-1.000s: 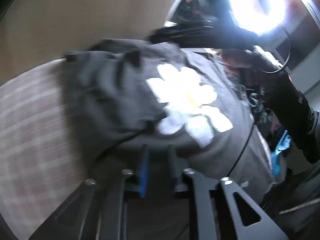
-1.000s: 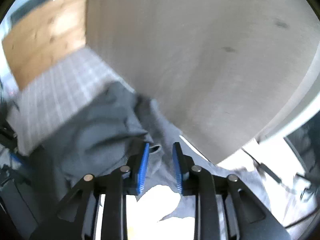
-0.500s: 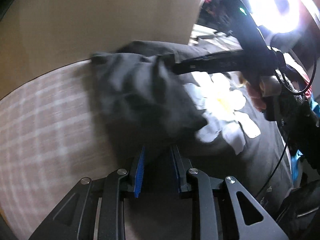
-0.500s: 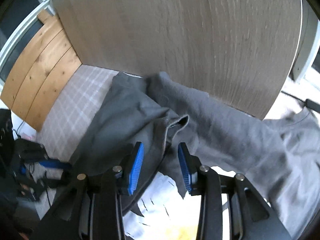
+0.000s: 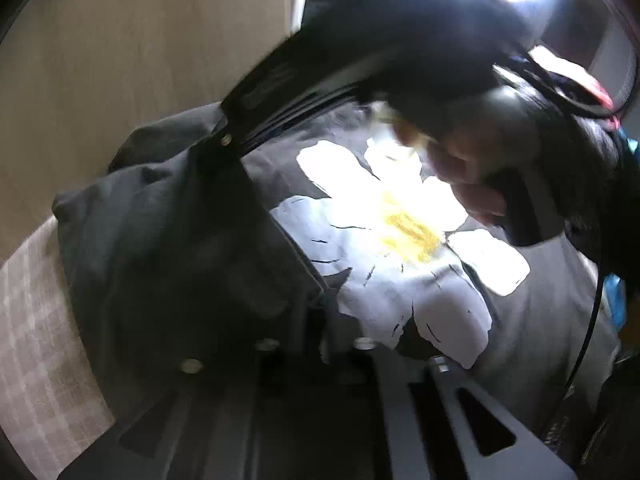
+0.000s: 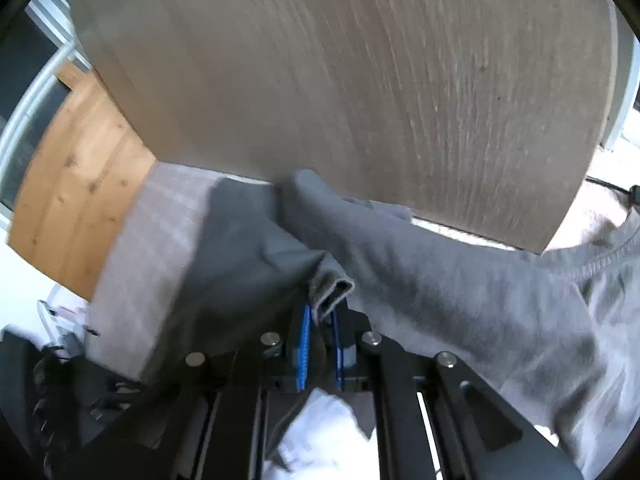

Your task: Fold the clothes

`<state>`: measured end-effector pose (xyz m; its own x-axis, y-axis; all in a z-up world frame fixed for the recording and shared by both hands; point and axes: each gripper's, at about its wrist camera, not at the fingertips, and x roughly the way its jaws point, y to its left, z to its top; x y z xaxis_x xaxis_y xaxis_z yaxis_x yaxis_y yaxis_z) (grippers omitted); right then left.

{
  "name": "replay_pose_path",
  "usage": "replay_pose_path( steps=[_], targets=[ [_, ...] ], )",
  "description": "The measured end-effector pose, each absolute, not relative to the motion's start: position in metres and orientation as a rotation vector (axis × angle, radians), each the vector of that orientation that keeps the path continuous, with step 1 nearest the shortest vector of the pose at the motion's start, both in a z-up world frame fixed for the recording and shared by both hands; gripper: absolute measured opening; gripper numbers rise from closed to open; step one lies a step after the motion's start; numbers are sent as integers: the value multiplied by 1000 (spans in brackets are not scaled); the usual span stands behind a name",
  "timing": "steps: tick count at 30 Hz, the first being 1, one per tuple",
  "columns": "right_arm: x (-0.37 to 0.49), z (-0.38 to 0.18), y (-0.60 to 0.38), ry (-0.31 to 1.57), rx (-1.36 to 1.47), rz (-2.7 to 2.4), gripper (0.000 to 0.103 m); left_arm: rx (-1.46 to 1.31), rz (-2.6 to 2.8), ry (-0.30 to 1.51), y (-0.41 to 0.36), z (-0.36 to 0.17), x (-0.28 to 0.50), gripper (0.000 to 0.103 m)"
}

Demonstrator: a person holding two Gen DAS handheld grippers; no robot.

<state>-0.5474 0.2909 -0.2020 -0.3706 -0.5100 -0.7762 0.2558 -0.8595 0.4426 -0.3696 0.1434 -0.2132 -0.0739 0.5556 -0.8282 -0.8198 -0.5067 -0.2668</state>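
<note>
- The grey sweatshirt [image 5: 540, 320], printed with a white daisy [image 5: 400, 240], is spread over the checked bed cover [image 5: 36, 320], its upper part bunched against the wooden headboard [image 6: 360, 80] at the cover's far edge.
- The right gripper [image 6: 320, 344] is seen with its blue pads [image 6: 305, 344] closing on a doubled hem of the sweatshirt's sleeve [image 6: 420, 264]; half a second ago the pads stood apart on either side of that hem with nothing pinched.
- The left gripper [image 5: 320, 344] is judged clenched on the folded-over dark flap of the garment: a second ago its jaws were slightly apart behind the cloth, and now fabric covers the fingertips, so the contact itself is hidden.
- In the left wrist view the right hand [image 5: 464, 176] and its tool have come much nearer over the daisy than before.
- With both edges apparently taken, the sleeve side is judged ready to be carried across the daisy for the next fold.
- A thin doubled hem may slip free if it is pulled sharply.
</note>
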Motion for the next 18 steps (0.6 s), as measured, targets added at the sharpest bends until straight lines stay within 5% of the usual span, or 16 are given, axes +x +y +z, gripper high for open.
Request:
replay_pose_path(
  steps=[4, 7, 12, 18],
  targets=[
    [-537, -191, 293, -136, 1407, -2358, 13, -1191, 1651, 149, 125, -201, -376, 5],
    [-534, -194, 289, 33, 1509, -2412, 41, -1210, 1654, 220, 123, -202, -371, 12],
    [-520, -154, 278, -3, 1257, -2487, 41, -1254, 1735, 144, 94, -192, -377, 20],
    [-543, -163, 195, 172, 1177, -2249, 34, -1301, 1874, 66, 46, -195, -398, 20]
  ],
)
